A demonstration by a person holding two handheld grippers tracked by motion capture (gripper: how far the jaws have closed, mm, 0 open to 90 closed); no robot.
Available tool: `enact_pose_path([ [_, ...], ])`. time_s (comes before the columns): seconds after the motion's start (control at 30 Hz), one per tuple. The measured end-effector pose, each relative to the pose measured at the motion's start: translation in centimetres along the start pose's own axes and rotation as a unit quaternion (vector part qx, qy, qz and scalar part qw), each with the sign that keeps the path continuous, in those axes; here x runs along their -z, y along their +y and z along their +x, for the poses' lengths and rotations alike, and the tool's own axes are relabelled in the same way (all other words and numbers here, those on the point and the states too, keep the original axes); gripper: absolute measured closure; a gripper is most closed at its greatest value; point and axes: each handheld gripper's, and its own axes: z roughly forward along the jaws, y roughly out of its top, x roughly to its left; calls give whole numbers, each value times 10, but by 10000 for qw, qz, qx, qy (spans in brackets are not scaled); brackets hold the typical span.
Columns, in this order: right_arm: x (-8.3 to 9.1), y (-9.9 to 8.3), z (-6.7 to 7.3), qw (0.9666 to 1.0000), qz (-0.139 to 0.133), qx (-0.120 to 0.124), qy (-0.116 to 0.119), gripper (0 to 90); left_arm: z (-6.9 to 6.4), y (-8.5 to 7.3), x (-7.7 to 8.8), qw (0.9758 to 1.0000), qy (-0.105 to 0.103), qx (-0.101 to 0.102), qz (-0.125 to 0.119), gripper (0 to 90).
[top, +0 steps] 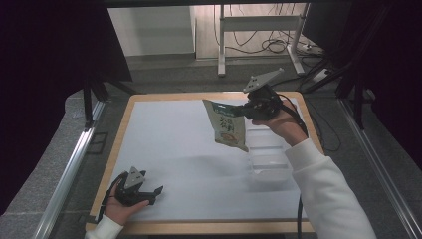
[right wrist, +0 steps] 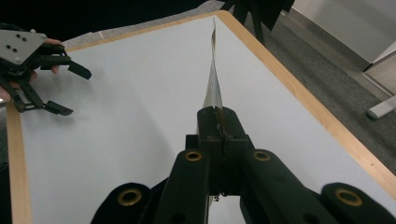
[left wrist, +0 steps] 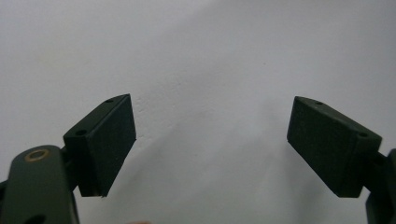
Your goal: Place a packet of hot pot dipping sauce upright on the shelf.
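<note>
A flat, printed green-and-white snack pouch [top: 226,124] is held clear of the white tabletop [top: 179,149], pinched by its top edge in the clenched right claw [top: 242,110]. It hangs just beside the clear, shallow plastic tray [top: 268,162], on the tray's far left side. The step in hand is judged to be the carrying of the pouch, probably toward that tray. For the next move, the pouch would need to be brought over the tray and lowered before the grip is released. The left claw [top: 152,193] rests well to the left of the tray, spread wide with nothing between its pads [left wrist: 109,140]. In the right gripper view the pouch [right wrist: 214,79] is seen edge-on, so its print cannot be read. The tray's contents are hard to make out.
</note>
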Motion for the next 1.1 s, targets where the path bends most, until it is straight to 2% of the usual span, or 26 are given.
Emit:
enact_pose_path([
  [0.57, 18, -5, -28, 9995, -151, -133, -230, 893, 1, 0, 0, 10000, 15, 8, -21, 154],
  [1.1, 36, -13, -58, 9986, -152, -223, -451, 893, 1, 0, 0, 10000, 22, -2, 2, 154],
])
